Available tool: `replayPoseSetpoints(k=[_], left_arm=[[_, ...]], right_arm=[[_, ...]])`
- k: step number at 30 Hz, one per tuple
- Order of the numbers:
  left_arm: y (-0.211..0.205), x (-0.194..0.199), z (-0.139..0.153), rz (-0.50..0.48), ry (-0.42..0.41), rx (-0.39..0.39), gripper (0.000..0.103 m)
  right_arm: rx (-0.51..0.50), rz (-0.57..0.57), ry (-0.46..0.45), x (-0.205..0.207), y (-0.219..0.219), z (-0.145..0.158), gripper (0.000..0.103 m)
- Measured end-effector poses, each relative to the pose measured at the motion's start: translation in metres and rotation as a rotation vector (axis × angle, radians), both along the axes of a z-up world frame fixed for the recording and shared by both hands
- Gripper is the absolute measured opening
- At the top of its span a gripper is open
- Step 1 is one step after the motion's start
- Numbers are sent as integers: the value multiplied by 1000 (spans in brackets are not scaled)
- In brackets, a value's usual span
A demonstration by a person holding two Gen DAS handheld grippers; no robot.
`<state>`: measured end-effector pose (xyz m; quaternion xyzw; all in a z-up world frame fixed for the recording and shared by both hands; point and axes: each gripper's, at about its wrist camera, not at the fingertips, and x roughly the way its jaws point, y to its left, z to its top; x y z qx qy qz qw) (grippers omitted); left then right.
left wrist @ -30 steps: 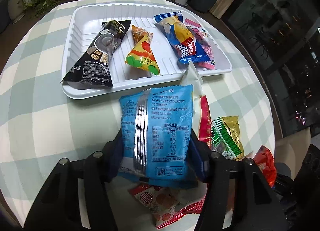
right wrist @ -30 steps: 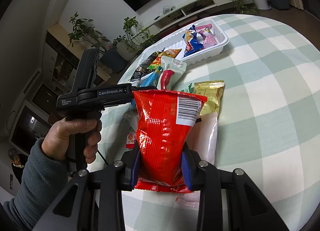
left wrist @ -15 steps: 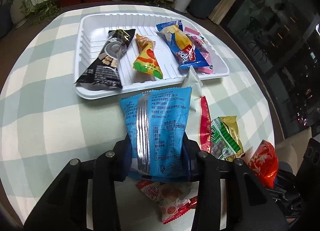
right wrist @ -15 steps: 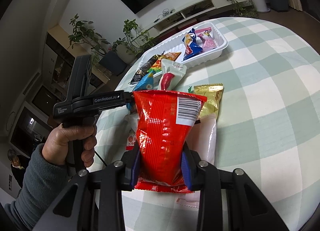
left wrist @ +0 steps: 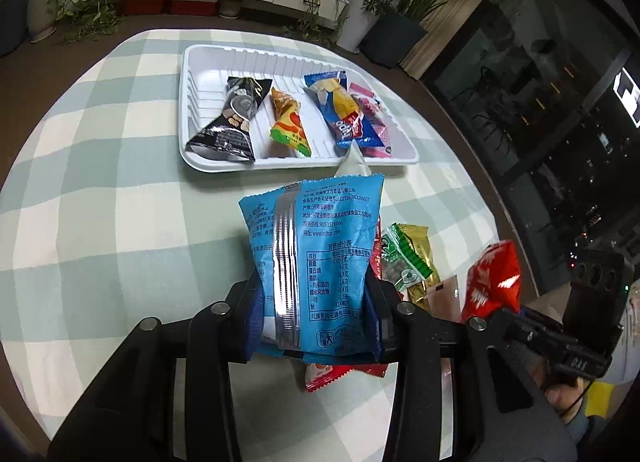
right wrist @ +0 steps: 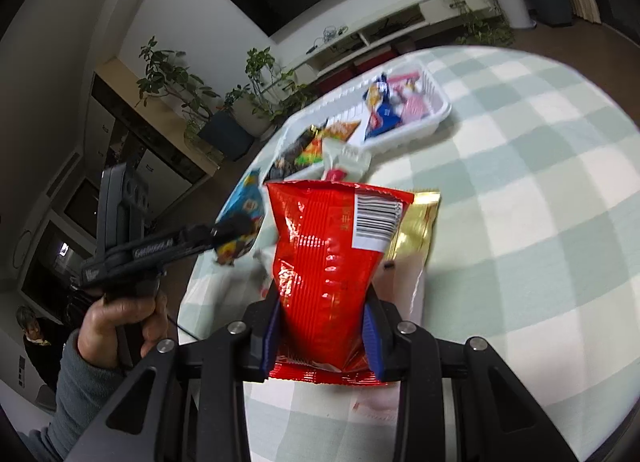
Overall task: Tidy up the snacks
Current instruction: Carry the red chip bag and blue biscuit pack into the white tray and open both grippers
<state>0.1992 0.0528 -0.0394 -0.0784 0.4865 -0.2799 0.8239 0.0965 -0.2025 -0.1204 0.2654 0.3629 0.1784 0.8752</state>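
My left gripper [left wrist: 318, 306] is shut on a blue snack packet [left wrist: 320, 254] and holds it above the checked table, short of the white tray [left wrist: 224, 164]. In the tray lie a black packet [left wrist: 230, 122], an orange one [left wrist: 288, 124], a blue-and-yellow one [left wrist: 344, 110] and a pink one [left wrist: 374, 118]. My right gripper [right wrist: 324, 334] is shut on a red packet [right wrist: 332, 270], held upright over the loose pile. In the right wrist view the left gripper [right wrist: 224, 238] shows at left with the blue packet [right wrist: 246, 198], and the tray [right wrist: 436, 118] lies beyond.
Loose snacks lie on the table below the grippers: a green-and-gold packet [left wrist: 408, 262], a white-and-red packet [left wrist: 352, 162] and a small red-and-white one [left wrist: 324, 374]. A gold packet [right wrist: 420, 222] lies behind the red one. A person's hand [right wrist: 120, 322] grips the left handle. Plants and a cabinet stand beyond the round table's edge.
The left gripper's jaws narrowed on the blue packet, then it rose and drew back, so the tray looks farther away. The right gripper and red packet kept still.
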Motion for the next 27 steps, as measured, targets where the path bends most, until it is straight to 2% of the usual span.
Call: replayPoseSetpoints(k=[5,9,13,16,20,24,27], left_arm=[[16,15,25,57,-40,-29,37],[22,43,54,106,-97,-25,37],[16,78,77,129,-140,10,37],[11,100,80,145,-144,37,37],[3,137,71,166,-123,56,37],[-11,162,49,166,-107,112,37],[-14,174,32,170,-99,138,37]], right_arm=[[-1,-55,-49,10,-31,32,37],[-71,-92,-117,34,-51,70,37],[-144,-89,-166,80,-59,109,37],[-201,-51,-178,118,-49,124,37],[-263,8,-133,180,-26,122,37],[-349,69,-64,228,3,97,37],[-374,95,-17,252,16,73,37]])
